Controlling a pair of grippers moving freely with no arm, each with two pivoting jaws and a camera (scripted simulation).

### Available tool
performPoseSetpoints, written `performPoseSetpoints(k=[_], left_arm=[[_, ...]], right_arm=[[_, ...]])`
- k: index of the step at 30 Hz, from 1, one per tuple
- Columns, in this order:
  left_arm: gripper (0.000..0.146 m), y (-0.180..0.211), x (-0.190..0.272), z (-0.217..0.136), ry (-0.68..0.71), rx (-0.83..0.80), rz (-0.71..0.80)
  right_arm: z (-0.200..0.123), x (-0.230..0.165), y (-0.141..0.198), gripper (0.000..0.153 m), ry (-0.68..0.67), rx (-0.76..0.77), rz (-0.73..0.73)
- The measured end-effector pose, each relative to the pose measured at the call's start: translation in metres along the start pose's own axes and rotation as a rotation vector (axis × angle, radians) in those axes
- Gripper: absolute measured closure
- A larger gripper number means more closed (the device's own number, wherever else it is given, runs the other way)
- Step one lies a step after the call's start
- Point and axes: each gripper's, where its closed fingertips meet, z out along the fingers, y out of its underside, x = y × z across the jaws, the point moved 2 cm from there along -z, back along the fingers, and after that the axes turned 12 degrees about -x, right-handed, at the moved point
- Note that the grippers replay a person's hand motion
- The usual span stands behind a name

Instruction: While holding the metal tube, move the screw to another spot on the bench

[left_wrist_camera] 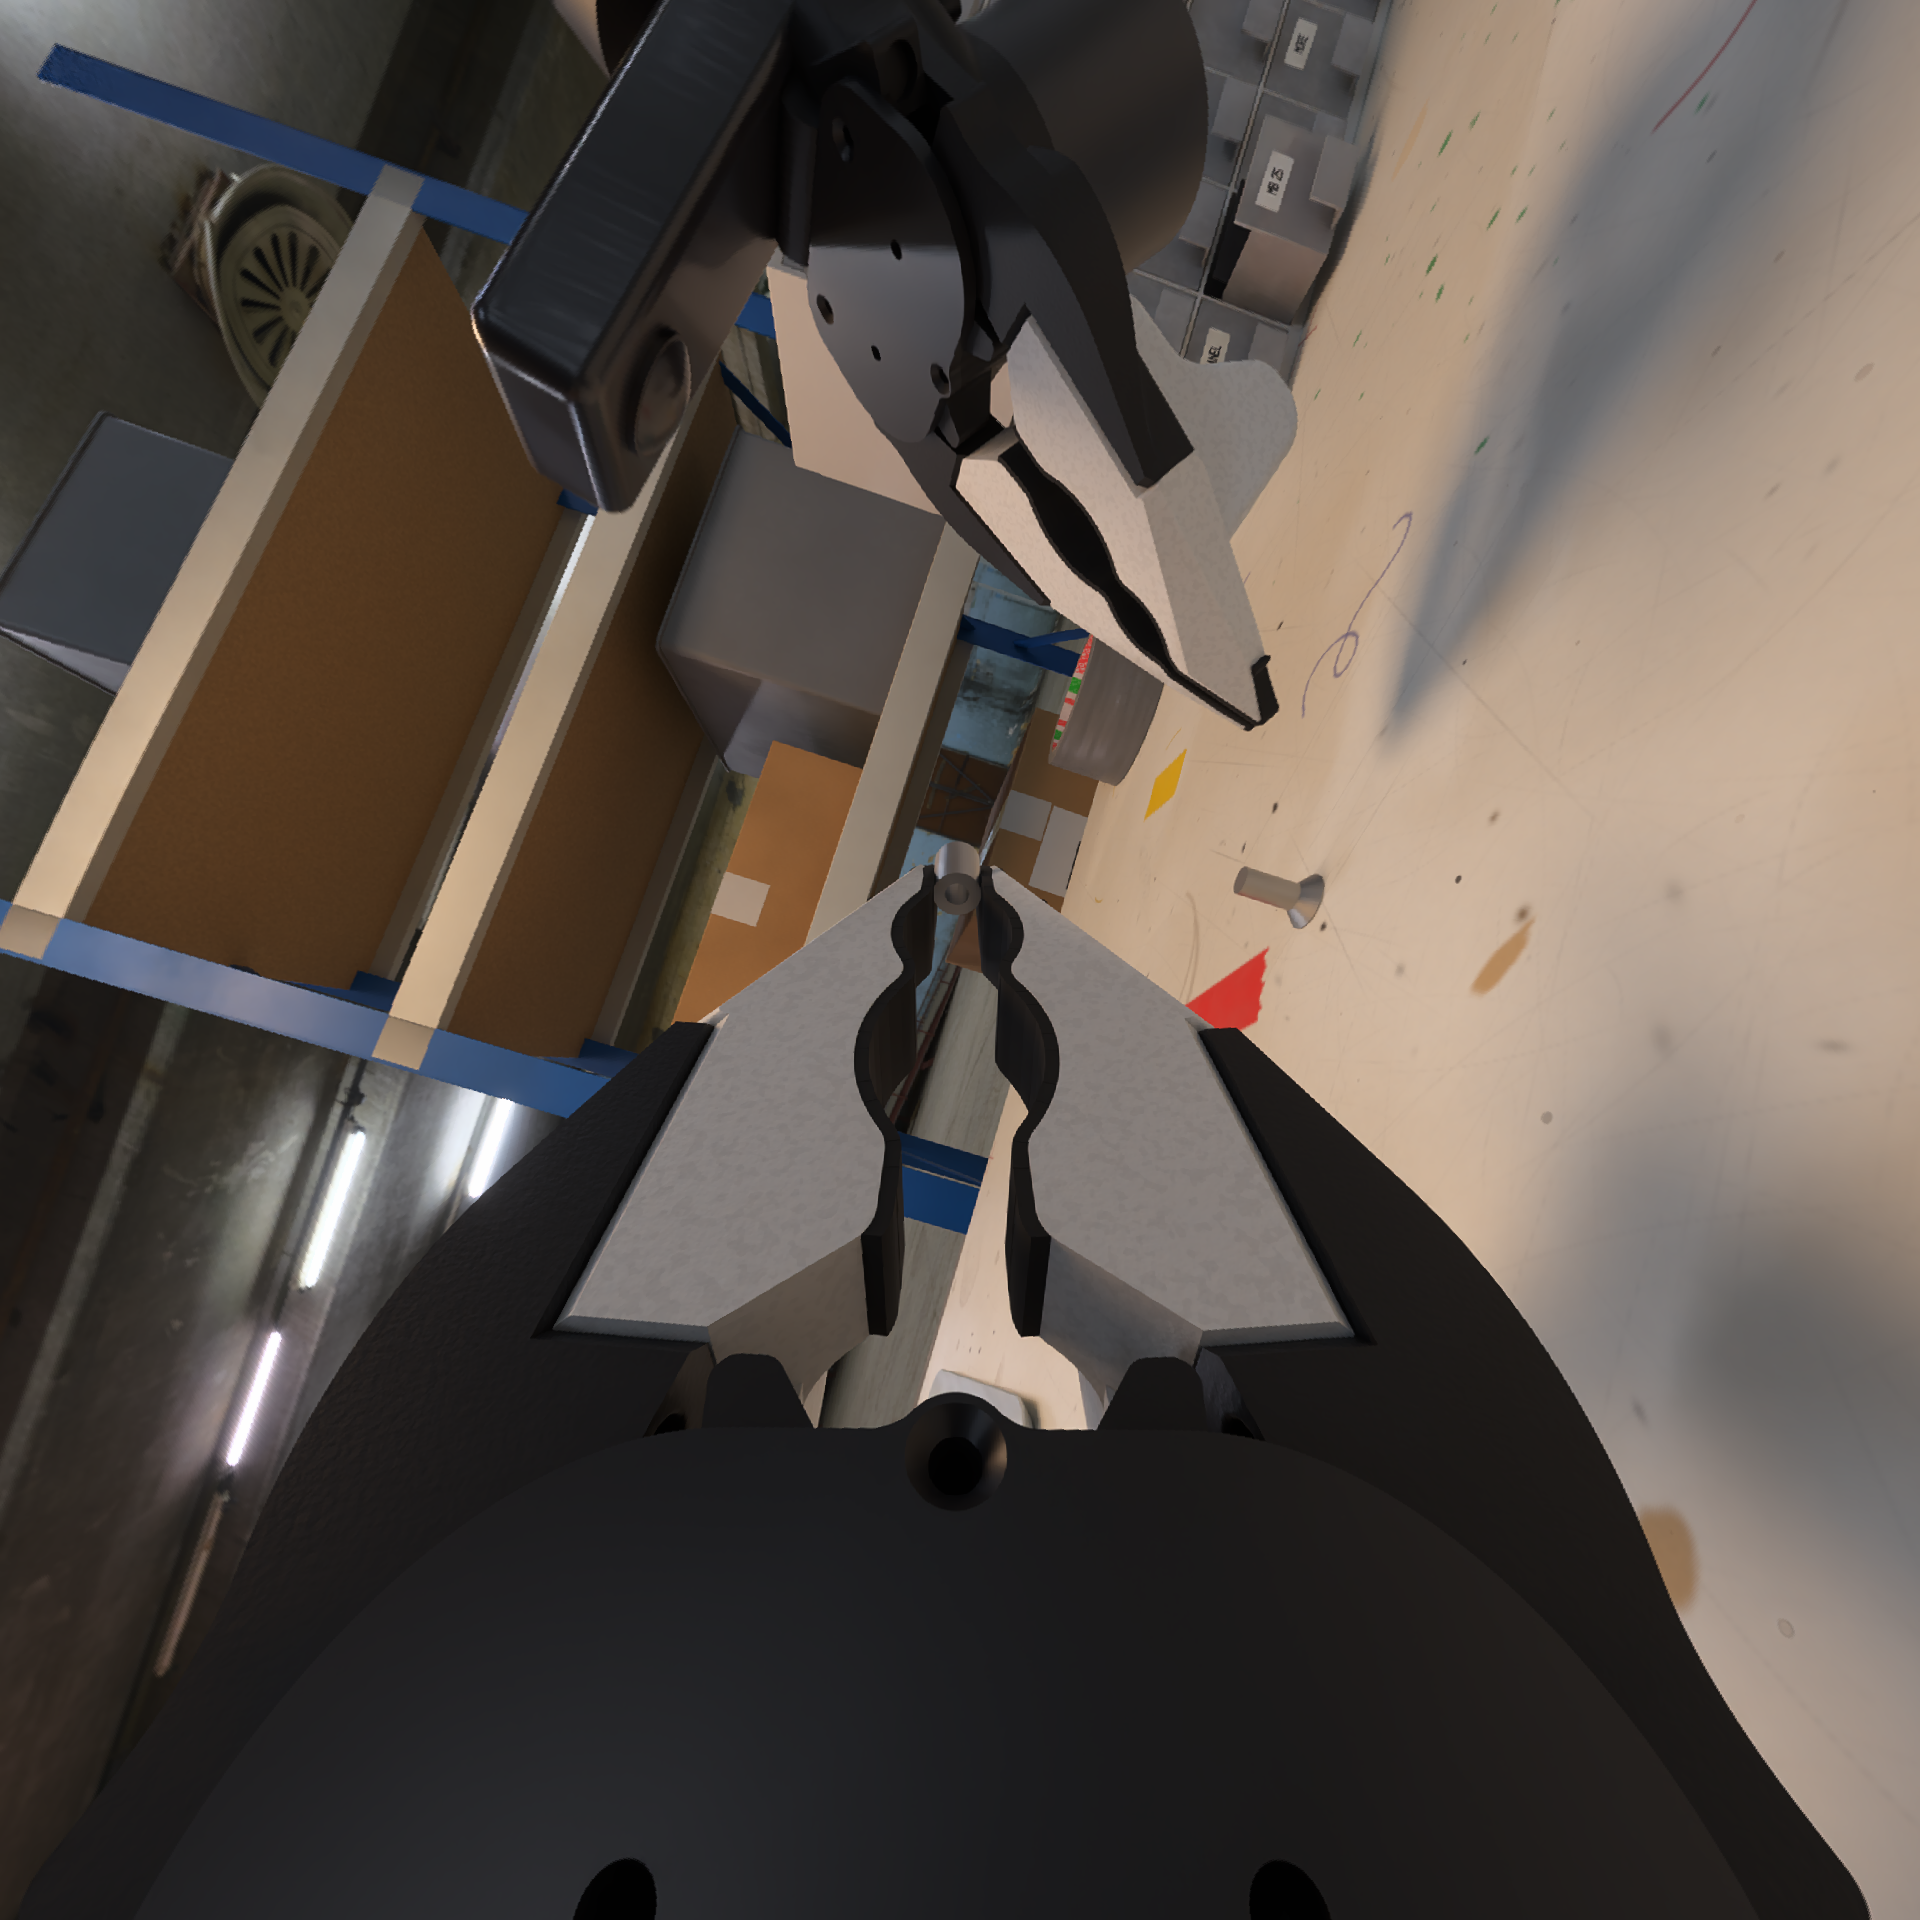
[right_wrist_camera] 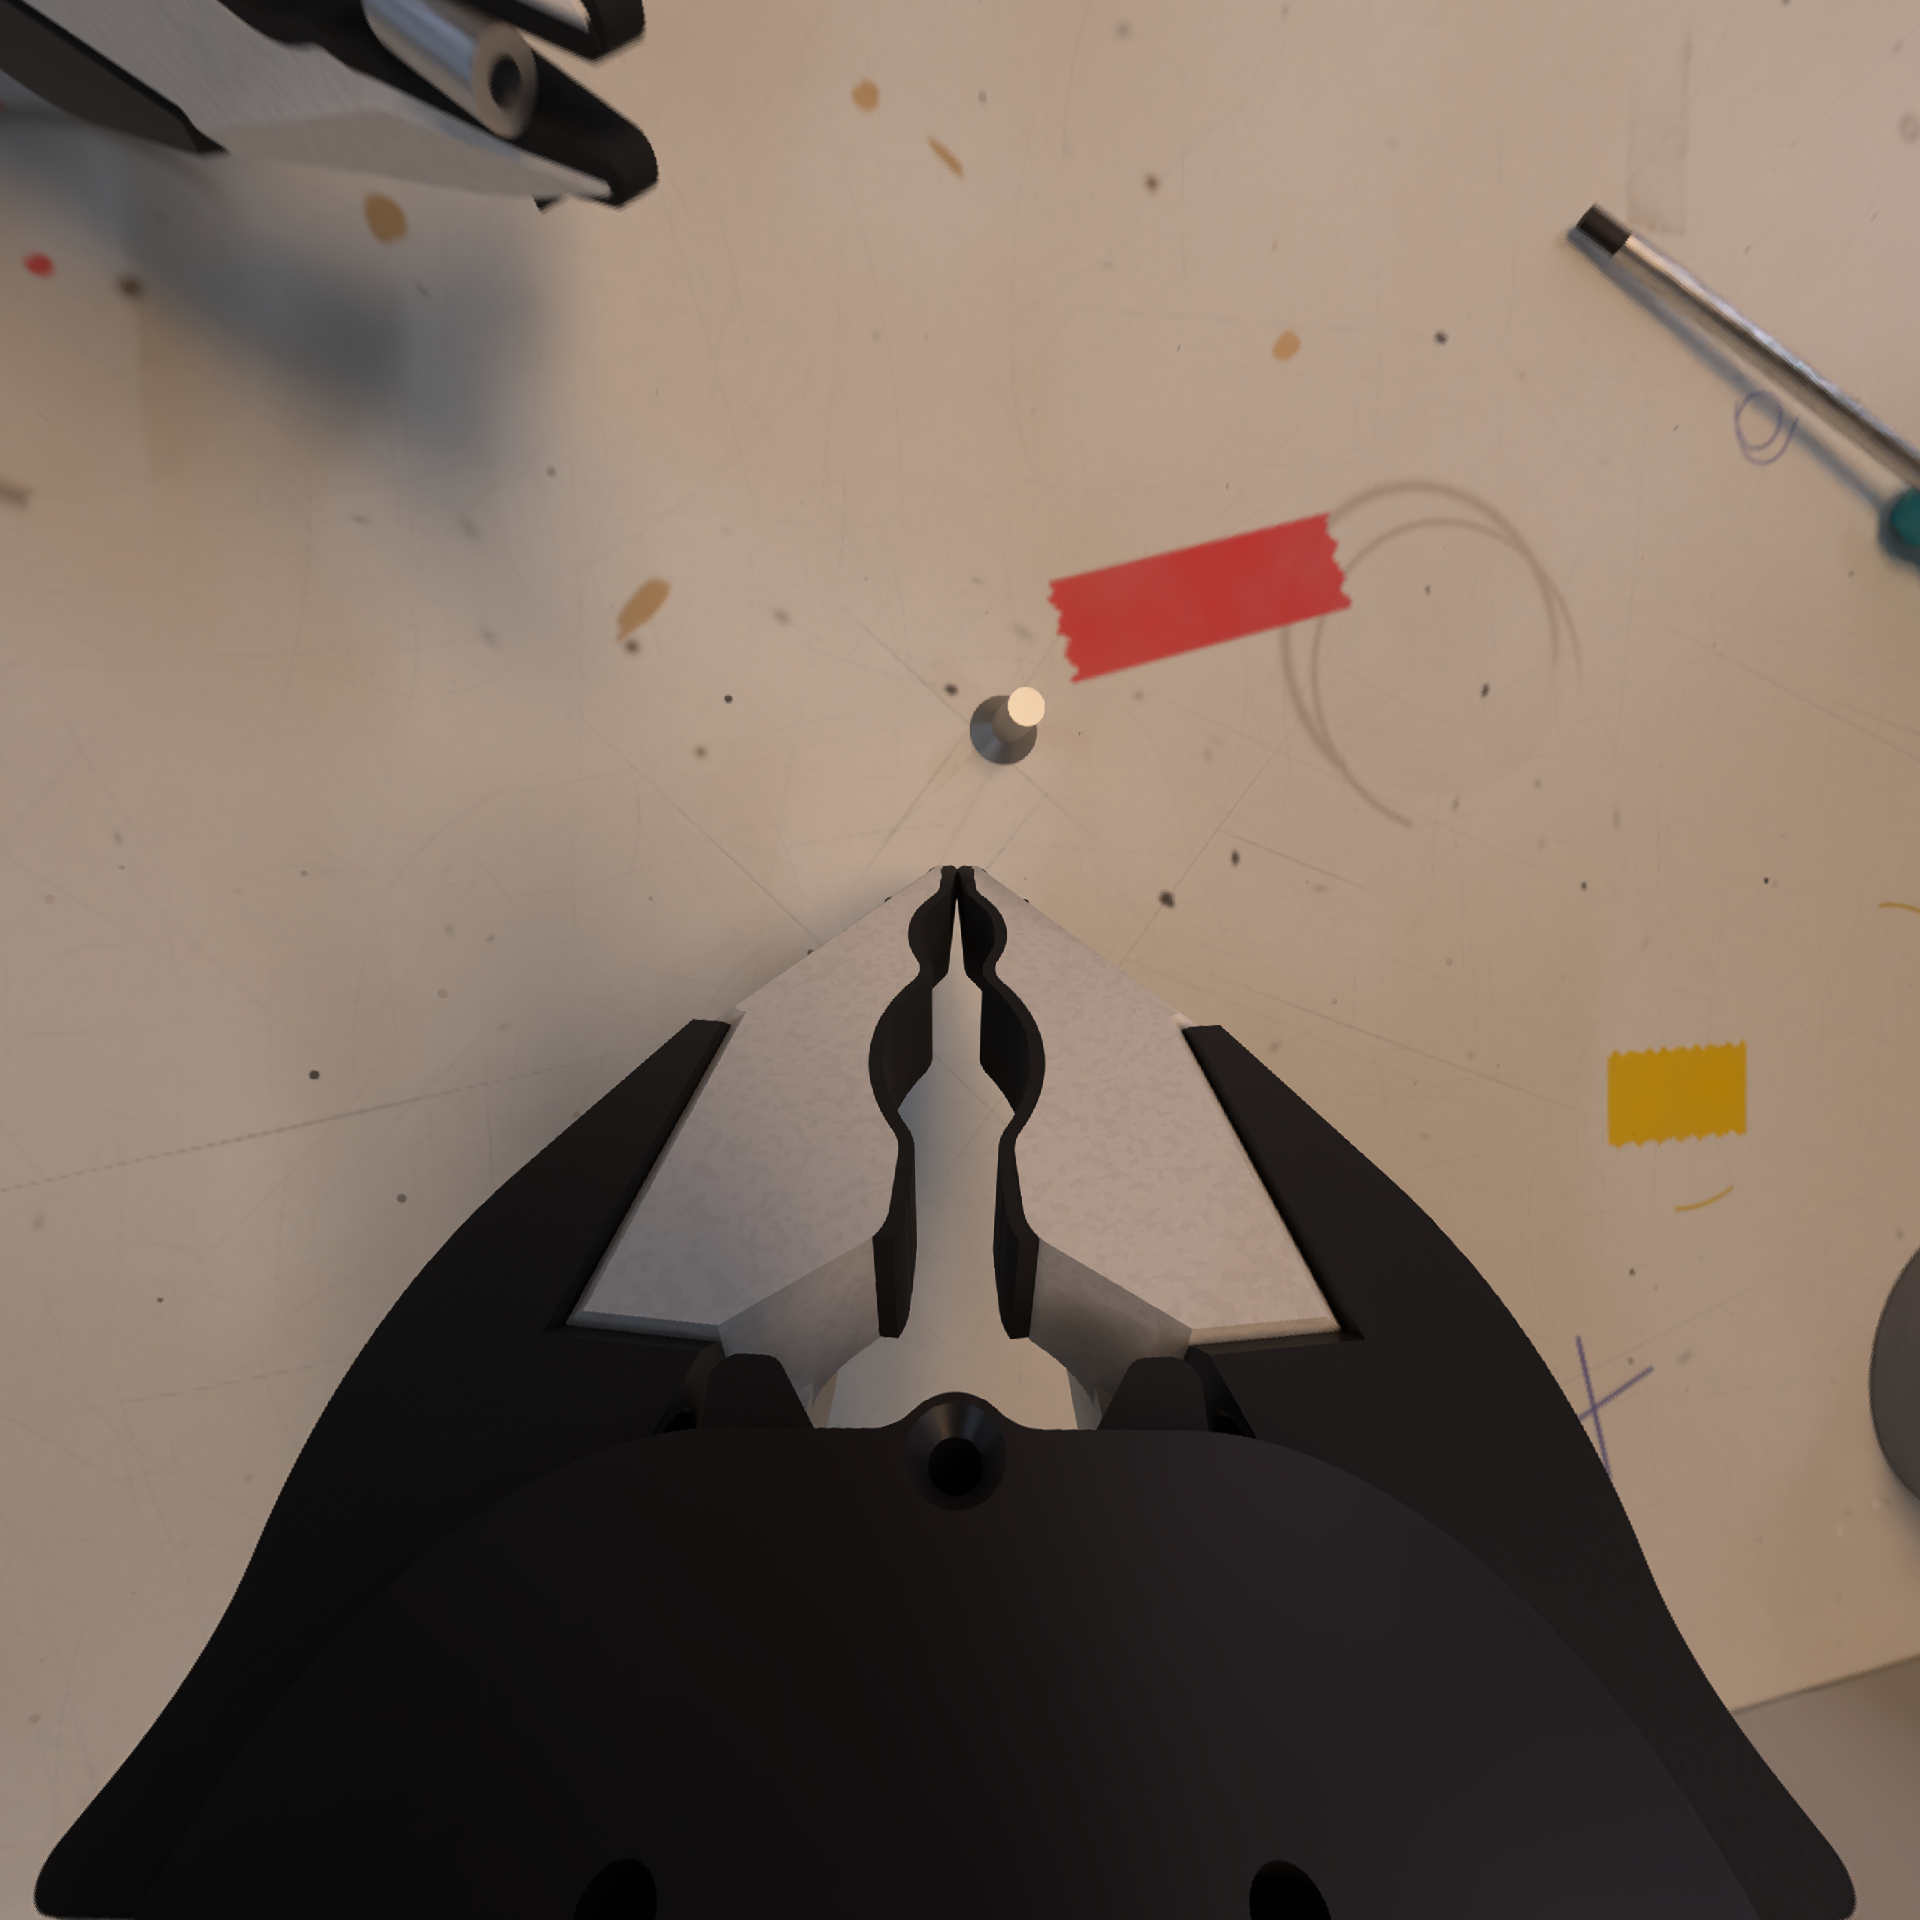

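My left gripper (left_wrist_camera: 956, 896) is shut on the metal tube (left_wrist_camera: 954, 862), a short silver tube seen end-on at its fingertips and held above the bench. It also shows in the right wrist view (right_wrist_camera: 582, 104) at the top left, with the tube (right_wrist_camera: 468, 62) between its fingers. The screw (right_wrist_camera: 1006, 727) stands on its flat head on the beige bench (right_wrist_camera: 520, 831), shaft up, just beyond my right gripper (right_wrist_camera: 956, 875). The right gripper is shut and empty, above the bench and pointing down at it. In the left wrist view the screw (left_wrist_camera: 1283, 896) sits below the right gripper (left_wrist_camera: 1255, 698).
A red tape strip (right_wrist_camera: 1200, 594) lies just beyond the screw, and a yellow tape patch (right_wrist_camera: 1676, 1093) lies to the right. A screwdriver (right_wrist_camera: 1766, 374) lies at the far right and a dark round object (right_wrist_camera: 1896, 1392) at the right edge. Shelving with grey bins (left_wrist_camera: 810, 582) stands behind the bench.
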Motion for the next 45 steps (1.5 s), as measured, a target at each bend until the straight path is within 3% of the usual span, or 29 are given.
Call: performPoseSetpoints(k=[3, 5, 13, 19, 22, 25, 29, 32, 39, 45], left_arm=[[0.139, 0.0, 0.0, 0.001, 0.004, -0.005, -0.005], [0.139, 0.001, 0.001, 0.001, 0.004, -0.009, 0.0], [0.139, 0.004, 0.002, 0.003, 0.017, -0.026, -0.009], [0.139, 0.008, 0.001, 0.005, 0.033, -0.036, -0.045], [0.139, 0.011, 0.0, 0.006, 0.045, -0.035, -0.07], [0.139, 0.012, 0.0, 0.009, 0.053, -0.033, -0.093], [0.139, 0.011, 0.0, 0.01, 0.064, -0.022, -0.101], [0.139, 0.008, 0.002, 0.011, 0.075, -0.014, -0.091], [0.139, 0.009, 0.001, 0.012, 0.076, -0.016, -0.109], [0.139, 0.013, -0.001, 0.013, 0.077, -0.029, -0.134]], right_arm=[[0.001, 0.004, -0.003, 0.152, -0.005, 0.023, -0.013], [0.006, 0.01, -0.006, 0.151, 0.004, 0.001, -0.104], [0.03, 0.033, -0.006, 0.15, -0.123, -0.218, -0.23], [0.034, 0.021, -0.014, 0.152, -0.222, -0.16, -0.263], [0.031, 0.023, -0.011, 0.151, -0.232, -0.149, -0.218], [0.031, 0.022, -0.009, 0.146, -0.255, -0.102, -0.071], [0.032, 0.017, -0.006, 0.123, -0.196, -0.028, 0.047], [0.032, 0.016, -0.006, 0.112, -0.163, 0.021, 0.042], [0.035, 0.018, -0.014, 0.111, -0.177, 0.036, 0.026], [0.033, 0.002, -0.02, 0.111, -0.336, 0.032, -0.016]])
